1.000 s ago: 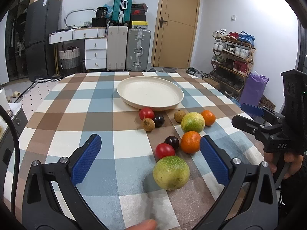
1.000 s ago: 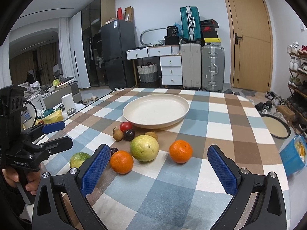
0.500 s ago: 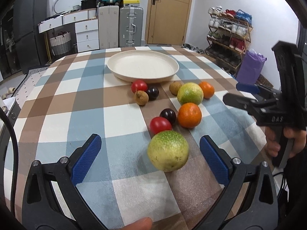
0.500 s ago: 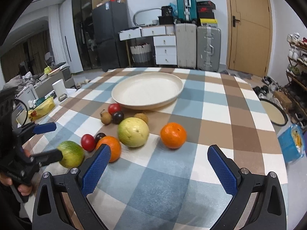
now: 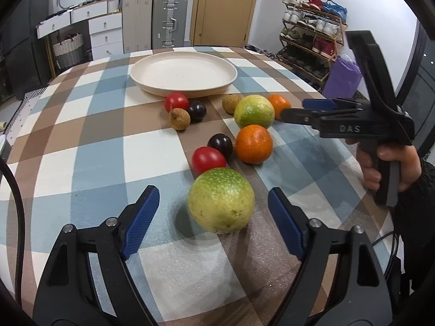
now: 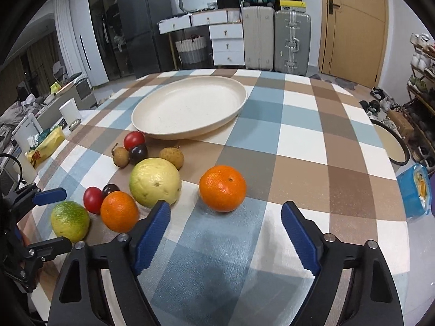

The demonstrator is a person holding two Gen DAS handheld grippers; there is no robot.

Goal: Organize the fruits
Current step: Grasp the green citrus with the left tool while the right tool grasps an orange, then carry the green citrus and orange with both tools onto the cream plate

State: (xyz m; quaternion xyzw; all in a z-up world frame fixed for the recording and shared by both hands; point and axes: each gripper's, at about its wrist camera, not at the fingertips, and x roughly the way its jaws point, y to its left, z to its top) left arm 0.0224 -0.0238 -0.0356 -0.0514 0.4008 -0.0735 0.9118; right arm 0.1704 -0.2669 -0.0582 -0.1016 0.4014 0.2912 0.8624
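Left gripper (image 5: pixel 213 218): jaws wide, holding nothing; speckled green round citrus (image 5: pixel 220 200) sits between the pads, touching neither. Right gripper (image 6: pixel 225 232): jaws wide, empty; bright orange round mandarin (image 6: pixel 223 188) just ahead. Cream shallow round plate (image 6: pixel 239 89) lies well beyond both, unfilled. Risk: an off-centre close could roll the citrus into the small red tomato (image 5: pixel 208 159) directly ahead.
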